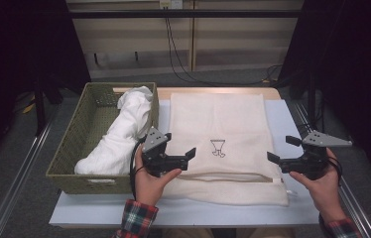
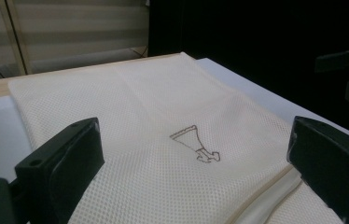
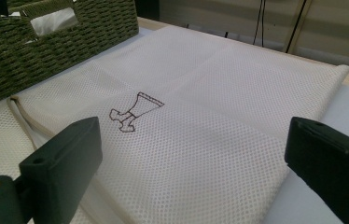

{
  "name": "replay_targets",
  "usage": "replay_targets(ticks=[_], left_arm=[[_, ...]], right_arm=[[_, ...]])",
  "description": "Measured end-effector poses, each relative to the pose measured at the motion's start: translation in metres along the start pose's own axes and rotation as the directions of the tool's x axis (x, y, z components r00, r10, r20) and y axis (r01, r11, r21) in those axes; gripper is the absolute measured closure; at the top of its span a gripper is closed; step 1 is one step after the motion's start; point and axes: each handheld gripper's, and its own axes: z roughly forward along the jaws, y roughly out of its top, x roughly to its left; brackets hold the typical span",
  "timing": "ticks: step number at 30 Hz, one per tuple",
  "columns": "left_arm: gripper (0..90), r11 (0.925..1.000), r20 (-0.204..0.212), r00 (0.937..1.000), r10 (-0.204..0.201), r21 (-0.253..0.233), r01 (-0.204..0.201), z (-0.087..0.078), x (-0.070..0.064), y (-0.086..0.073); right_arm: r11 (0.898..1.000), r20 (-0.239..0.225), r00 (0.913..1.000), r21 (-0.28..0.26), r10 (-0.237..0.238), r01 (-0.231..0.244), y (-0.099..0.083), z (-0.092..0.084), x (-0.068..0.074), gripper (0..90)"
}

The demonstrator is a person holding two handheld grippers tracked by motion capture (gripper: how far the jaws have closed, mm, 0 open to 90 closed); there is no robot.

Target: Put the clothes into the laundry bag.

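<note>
A cream mesh bag lies flat on the white table, and everything else is placed from it. Its far edge reaches the table's wooden back strip; its near edge, where a pale zipper band runs across, stops short of the table's front edge, leaving a bare strip of white there. Beyond the bag's right edge a narrow margin of table stays open up to the table's own edge. On the bag's left a woven green basket stands just beside it, holding a rolled white cloth (the cloth's top end leans over the basket wall nearest the bag). A small brown emblem sits near the bag's middle.

The left gripper hovers over the bag's left near part, held in the person's left hand, its jaws spread wide with nothing between them; in the left gripper view the emblem lies ahead between the two jaws. The right gripper is at the bag's right edge in the right hand, jaws likewise spread and empty, pointed in toward the emblem.
</note>
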Motion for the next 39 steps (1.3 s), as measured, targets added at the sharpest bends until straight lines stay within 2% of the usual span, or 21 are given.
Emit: replay_targets(ticks=[5, 9, 19, 22, 25, 33, 37, 39], left_arm=[[3.3, 1.0000, -0.004, 1.0000, -0.006, 0.008, 0.006, 0.002, -0.001, -0.002], [3.2, 0.9998, 0.004, 0.9999, 0.011, 0.014, -0.011, 0.005, -0.003, -0.003], [2.3, 0.9996, 0.013, 0.9997, 0.020, 0.021, -0.020, 0.008, -0.006, -0.006], [2.1, 0.9994, 0.007, 0.9998, 0.017, 0.030, -0.018, 0.010, -0.008, -0.008], [1.9, 0.9985, 0.007, 0.9991, 0.041, 0.036, -0.041, 0.011, -0.009, -0.008], [1.8, 0.9994, 0.020, 0.9998, 0.011, 0.033, -0.011, 0.009, -0.008, -0.009], [1.8, 0.9990, 0.007, 0.9997, 0.023, 0.039, -0.024, 0.010, -0.009, -0.009], [1.8, 0.9986, 0.015, 0.9995, 0.029, 0.043, -0.030, 0.011, -0.008, -0.010]], right_arm=[[1.000, -0.016, 0.9999, 0.011, -0.003, 0.004, 0.001, 0.006, 0.003, 3.2], [1.000, -0.038, 0.9992, 0.029, -0.010, 0.011, 0.000, 0.011, 0.007, 2.9], [0.995, -0.084, 0.9956, 0.092, -0.042, 0.050, -0.004, 0.034, 0.021, 2.5], [0.991, -0.103, 0.9935, 0.117, -0.049, 0.061, -0.007, 0.046, 0.027, 2.5], [0.986, -0.119, 0.9905, 0.145, -0.070, 0.087, -0.009, 0.055, 0.032, 2.5], [0.972, -0.158, 0.9816, 0.192, -0.106, 0.136, -0.013, 0.075, 0.045, 3.4], [0.962, -0.170, 0.9760, 0.215, -0.135, 0.171, -0.016, 0.085, 0.052, 5.9], [0.957, -0.194, 0.9704, 0.221, -0.145, 0.187, -0.017, 0.089, 0.055, 8.3]])
